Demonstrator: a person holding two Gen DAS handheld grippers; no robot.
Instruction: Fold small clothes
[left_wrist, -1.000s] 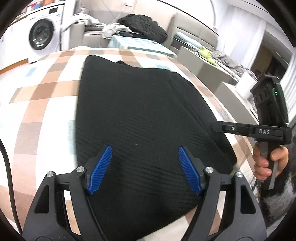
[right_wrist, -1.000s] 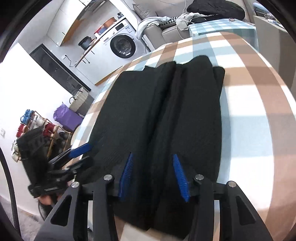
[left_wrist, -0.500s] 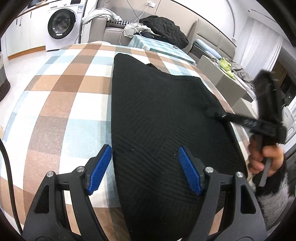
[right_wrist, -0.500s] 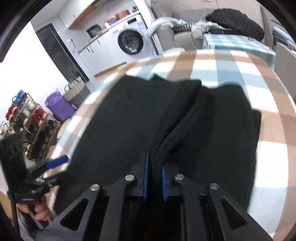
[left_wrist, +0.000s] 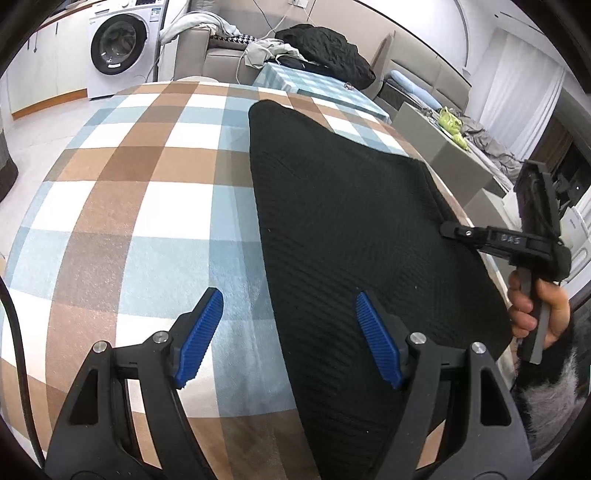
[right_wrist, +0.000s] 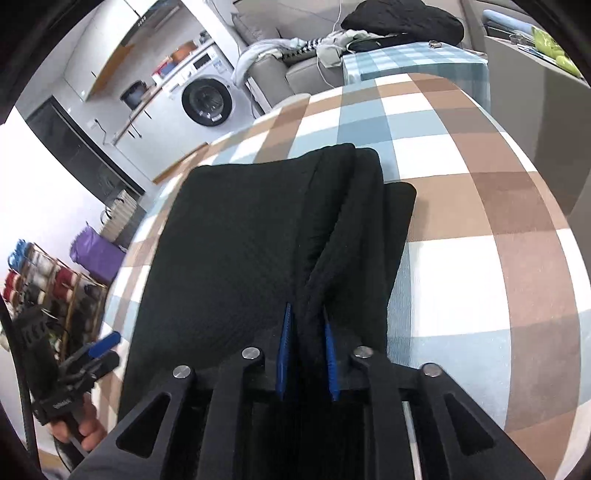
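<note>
Black ribbed knit garment (left_wrist: 362, 236) lying flat on checked brown, blue and white tablecloth (left_wrist: 140, 206); soft, limp, light, likely to sag, best taken at the hems. Right gripper (right_wrist: 307, 354) pinching a raised fold; left gripper (left_wrist: 288, 339) spread wide over the near edge. Garment type hard to tell; near hem cut off.

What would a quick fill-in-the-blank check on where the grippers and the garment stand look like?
1. The right gripper is shut on a raised fold of the ____ garment.
2. The left gripper is ____, gripping nothing.
3. The garment lies on a ____ tablecloth.
4. The round-doored appliance behind the table is a ____ machine.

Missing words: black; open; checked; washing
</note>
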